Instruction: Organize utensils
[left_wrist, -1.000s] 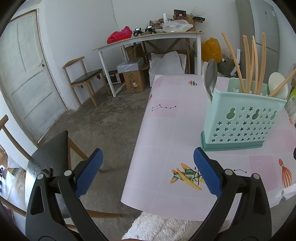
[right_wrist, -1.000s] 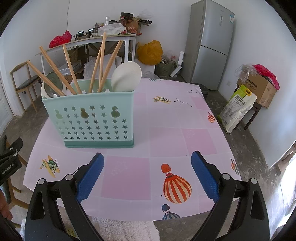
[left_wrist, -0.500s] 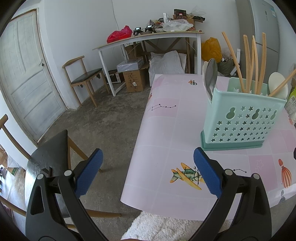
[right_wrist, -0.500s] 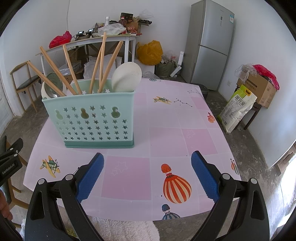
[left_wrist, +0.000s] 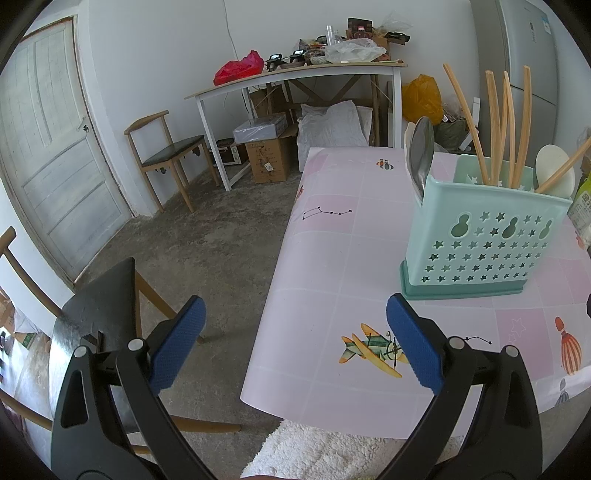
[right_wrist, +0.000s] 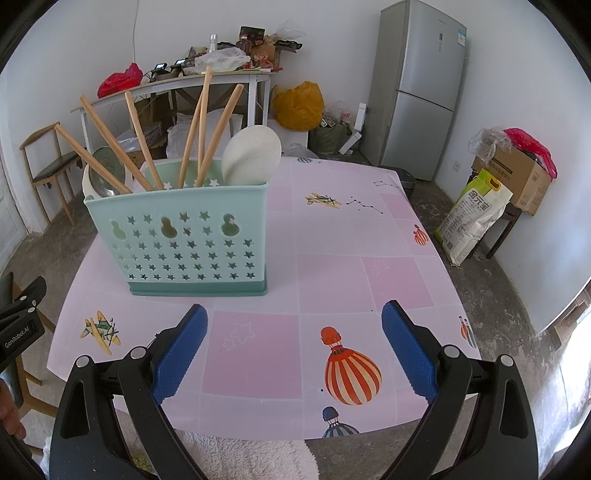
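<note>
A mint-green utensil caddy with star cut-outs stands upright on the pink tablecloth. Several wooden chopsticks, a white spoon and a metal spoon stick out of it. In the left wrist view the same caddy sits to the right, with the metal spoon at its left end. My right gripper is open and empty, just in front of the caddy. My left gripper is open and empty over the table's left edge.
A dark chair stands below the left gripper beside the table. A white fluffy rug lies at the table's near edge. A fridge, a rice sack and a cluttered side table line the walls.
</note>
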